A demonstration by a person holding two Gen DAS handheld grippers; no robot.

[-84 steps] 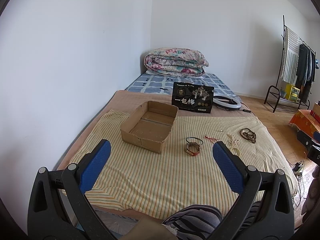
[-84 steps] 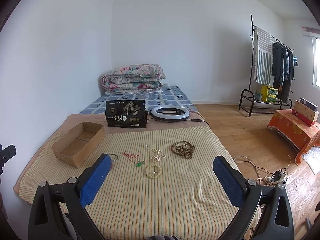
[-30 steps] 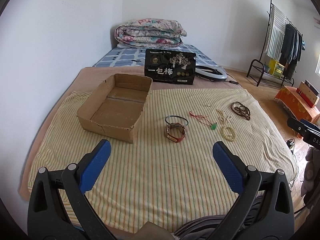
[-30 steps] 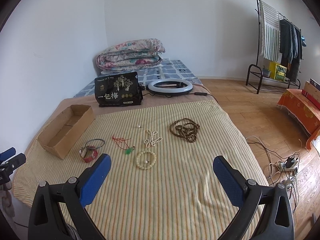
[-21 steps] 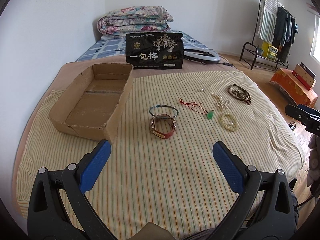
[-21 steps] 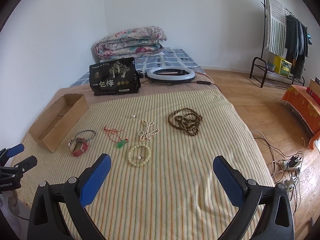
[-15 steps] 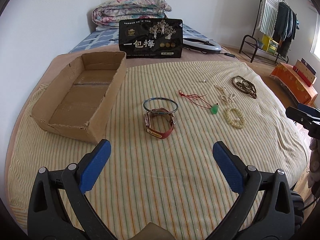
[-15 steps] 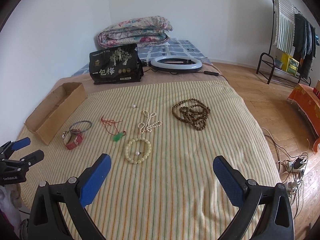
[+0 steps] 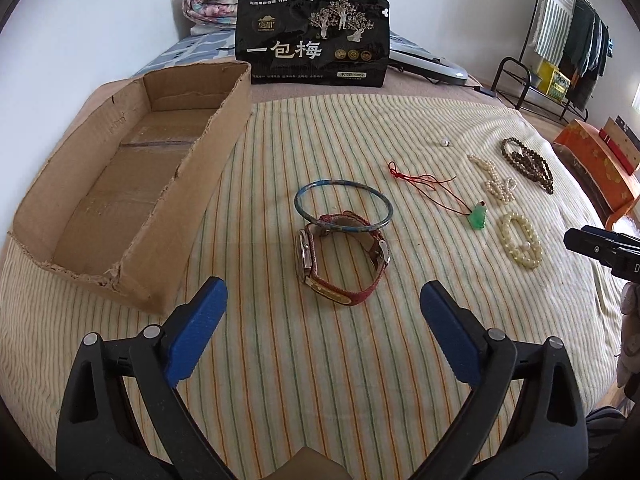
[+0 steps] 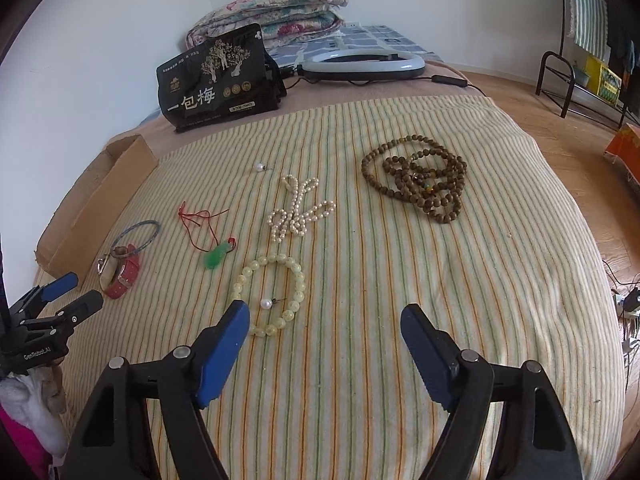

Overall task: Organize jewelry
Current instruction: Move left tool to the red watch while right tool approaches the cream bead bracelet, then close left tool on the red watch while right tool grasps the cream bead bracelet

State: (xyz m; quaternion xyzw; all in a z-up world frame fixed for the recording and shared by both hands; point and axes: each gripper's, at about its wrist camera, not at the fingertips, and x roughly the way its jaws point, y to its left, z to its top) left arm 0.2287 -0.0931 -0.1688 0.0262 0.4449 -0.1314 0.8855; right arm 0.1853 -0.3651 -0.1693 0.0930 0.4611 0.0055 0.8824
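Note:
Jewelry lies on a striped cloth. A red-strap watch (image 9: pixel 340 260) rests under a blue bangle (image 9: pixel 343 211), just ahead of my open, empty left gripper (image 9: pixel 320 320). An empty cardboard box (image 9: pixel 132 184) stands to their left. A jade pendant on red cord (image 10: pixel 216 257), a white pearl strand (image 10: pixel 298 210), a pale bead bracelet (image 10: pixel 272 292) with a pearl stud inside it, and brown prayer beads (image 10: pixel 420 188) lie ahead of my open, empty right gripper (image 10: pixel 324 324). A second pearl stud (image 10: pixel 261 167) lies farther back.
A black snack bag (image 9: pixel 312 42) stands at the cloth's far edge, with a ring light (image 10: pixel 360 62) and a folded quilt (image 10: pixel 272 8) behind it. A clothes rack (image 9: pixel 560 52) and an orange-covered stand (image 9: pixel 592 164) are on the wooden floor to the right.
Both grippers have moved forward and lower over the bed. The watch and bangle now sit close to my left gripper, the pale bracelet close to my right gripper. Nothing was grasped.

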